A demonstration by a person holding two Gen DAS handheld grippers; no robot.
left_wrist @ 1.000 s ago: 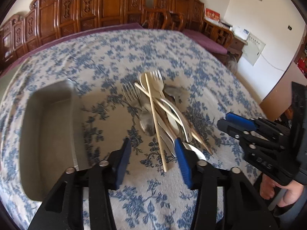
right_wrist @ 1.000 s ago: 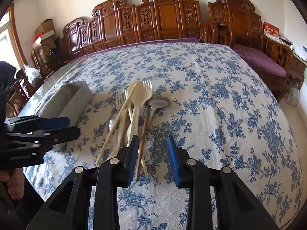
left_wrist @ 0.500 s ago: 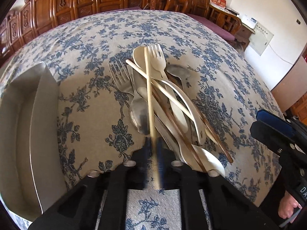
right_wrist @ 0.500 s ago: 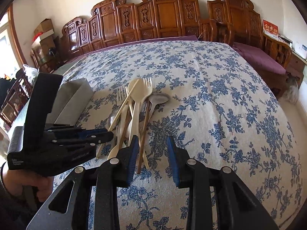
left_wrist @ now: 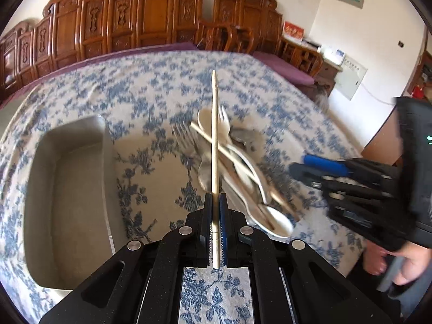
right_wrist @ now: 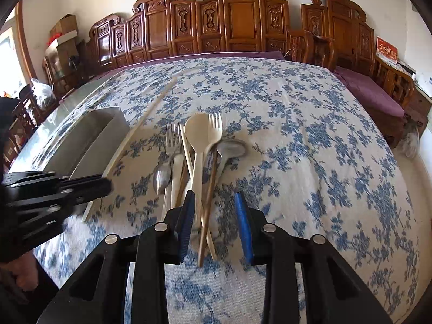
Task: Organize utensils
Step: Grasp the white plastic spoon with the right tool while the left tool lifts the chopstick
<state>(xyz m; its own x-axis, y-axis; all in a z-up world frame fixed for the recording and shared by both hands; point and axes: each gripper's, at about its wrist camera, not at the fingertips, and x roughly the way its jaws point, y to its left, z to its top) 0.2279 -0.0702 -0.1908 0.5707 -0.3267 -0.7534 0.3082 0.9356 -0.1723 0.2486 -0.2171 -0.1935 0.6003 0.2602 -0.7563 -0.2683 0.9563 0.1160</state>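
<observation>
My left gripper (left_wrist: 215,197) is shut on a pale wooden chopstick (left_wrist: 214,135) and holds it lifted above the table; the chopstick also shows in the right wrist view (right_wrist: 145,129), slanting up from the left gripper (right_wrist: 106,183). A pile of utensils (right_wrist: 199,156) lies on the floral cloth: cream plastic spoon (right_wrist: 198,132), cream fork (right_wrist: 216,124), metal fork (right_wrist: 172,135), metal spoons and a brown chopstick (right_wrist: 209,205). My right gripper (right_wrist: 216,210) is open, its fingers on either side of the pile's near ends. The right gripper also shows in the left wrist view (left_wrist: 318,167).
A grey metal tray (left_wrist: 67,189) sits on the table left of the pile; it also shows in the right wrist view (right_wrist: 89,140). Carved wooden chairs (right_wrist: 229,27) line the far side. The table edge drops off at the right.
My left gripper closed on the pale chopstick and lifted it off the pile. My right gripper stayed open near the pile's near ends.
</observation>
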